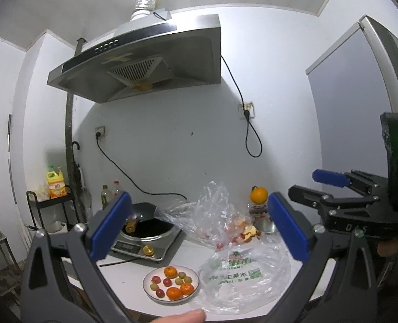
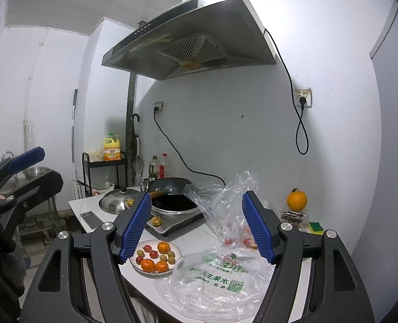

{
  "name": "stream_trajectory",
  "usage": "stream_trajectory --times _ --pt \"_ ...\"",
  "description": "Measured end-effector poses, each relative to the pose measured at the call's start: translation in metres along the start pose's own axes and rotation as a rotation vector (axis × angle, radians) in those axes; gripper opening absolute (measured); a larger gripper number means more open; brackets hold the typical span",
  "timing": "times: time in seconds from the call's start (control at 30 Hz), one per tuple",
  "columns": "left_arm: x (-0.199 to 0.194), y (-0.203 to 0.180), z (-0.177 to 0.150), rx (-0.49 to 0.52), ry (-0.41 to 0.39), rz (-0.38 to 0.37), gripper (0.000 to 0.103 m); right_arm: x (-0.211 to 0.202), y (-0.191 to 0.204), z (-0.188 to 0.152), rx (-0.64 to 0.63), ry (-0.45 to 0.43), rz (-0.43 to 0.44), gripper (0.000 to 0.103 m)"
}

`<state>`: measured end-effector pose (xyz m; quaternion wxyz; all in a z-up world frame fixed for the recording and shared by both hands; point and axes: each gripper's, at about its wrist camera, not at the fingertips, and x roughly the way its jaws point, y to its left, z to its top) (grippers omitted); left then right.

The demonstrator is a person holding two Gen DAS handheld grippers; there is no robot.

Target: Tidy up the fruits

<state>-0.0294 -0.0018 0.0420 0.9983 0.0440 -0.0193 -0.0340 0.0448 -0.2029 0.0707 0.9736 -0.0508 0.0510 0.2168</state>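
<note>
Both grippers, left (image 1: 196, 226) and right (image 2: 196, 226), hover fingers wide, empty; next: pick fruit from plate (image 2: 134, 265) beside bag (image 2: 220, 277)

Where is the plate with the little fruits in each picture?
Left wrist view: the plate sits low, just left of centre, left of the printed bag.
Right wrist view: the plate sits low and left of centre, partly behind the left blue pad of the tongs.
Shared landmark: the black wok stands behind the plate in both.
</note>
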Motion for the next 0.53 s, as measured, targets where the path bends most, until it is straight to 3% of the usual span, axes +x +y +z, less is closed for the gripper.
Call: stream_trajectory --times 0.53 --pt "0.015 -0.003 -0.006 -0.004 0.028 -0.002 0.102 0.0 -0.002 -0.002 -0.001 0.001 0.003 0.073"
